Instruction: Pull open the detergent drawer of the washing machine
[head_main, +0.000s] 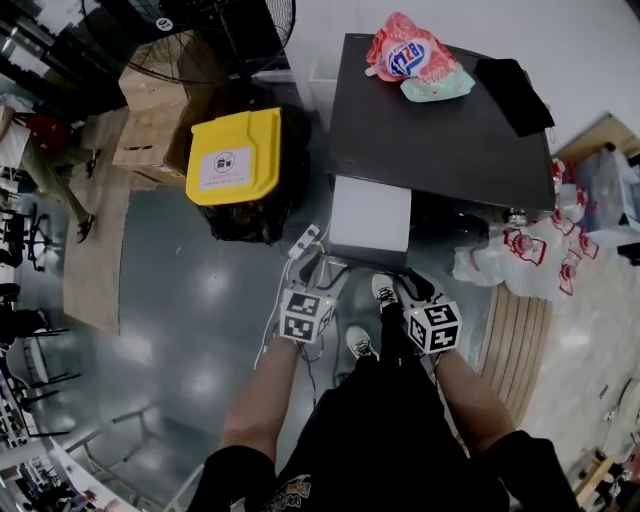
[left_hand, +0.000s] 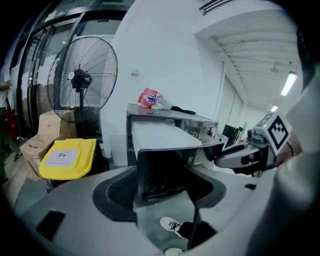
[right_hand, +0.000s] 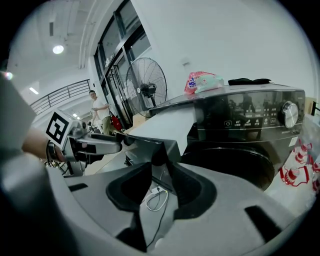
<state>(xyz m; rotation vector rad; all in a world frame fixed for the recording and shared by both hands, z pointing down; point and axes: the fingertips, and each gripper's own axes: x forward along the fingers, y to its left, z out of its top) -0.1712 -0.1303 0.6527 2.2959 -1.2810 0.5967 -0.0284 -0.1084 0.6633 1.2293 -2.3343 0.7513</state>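
The dark washing machine has its white detergent drawer pulled far out toward me. The drawer's dark front panel fills the gap between my left gripper's pads, which are shut on its left end. My right gripper is partly closed, with the panel's right corner between its fingertips. In the head view the left gripper and right gripper sit at the two front corners of the drawer. Each gripper view shows the other gripper at the panel's far end.
A yellow-lidded bin stands left of the machine, with a floor fan and cardboard boxes behind it. A detergent bag and black cloth lie on the machine. A power strip lies below the drawer. Plastic bags sit right.
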